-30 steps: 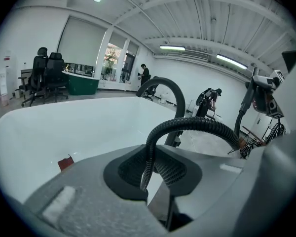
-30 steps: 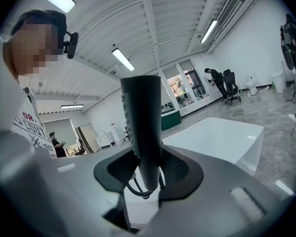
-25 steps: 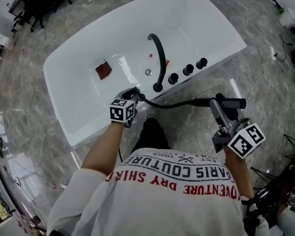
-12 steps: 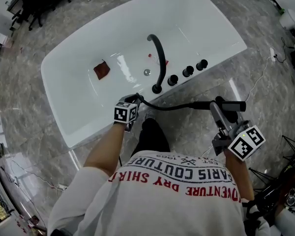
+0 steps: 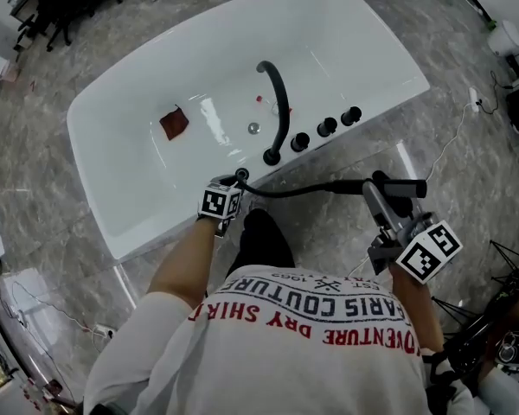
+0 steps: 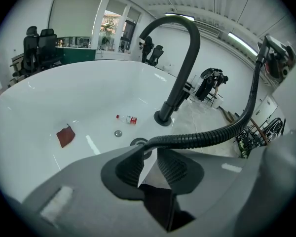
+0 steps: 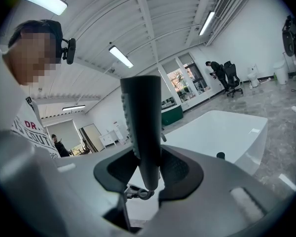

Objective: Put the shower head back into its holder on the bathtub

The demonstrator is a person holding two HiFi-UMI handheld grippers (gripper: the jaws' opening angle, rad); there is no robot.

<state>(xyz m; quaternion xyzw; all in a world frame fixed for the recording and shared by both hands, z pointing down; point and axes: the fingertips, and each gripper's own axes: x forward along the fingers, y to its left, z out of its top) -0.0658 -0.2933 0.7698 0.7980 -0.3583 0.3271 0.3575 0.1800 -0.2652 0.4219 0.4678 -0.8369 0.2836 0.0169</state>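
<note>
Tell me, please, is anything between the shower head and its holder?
Yes: the left gripper, fingers opening with the black ribbed hose at their tips, sits at the round holder on the white bathtub rim.

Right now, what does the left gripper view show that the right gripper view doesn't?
Only the left gripper view: the bathtub's inside with a red cloth, a small bottle, the drain, the black spout and the hose. Only the right gripper view: the shower head gripped between the jaws, and the person's shirt. Both: the white bathtub.
</note>
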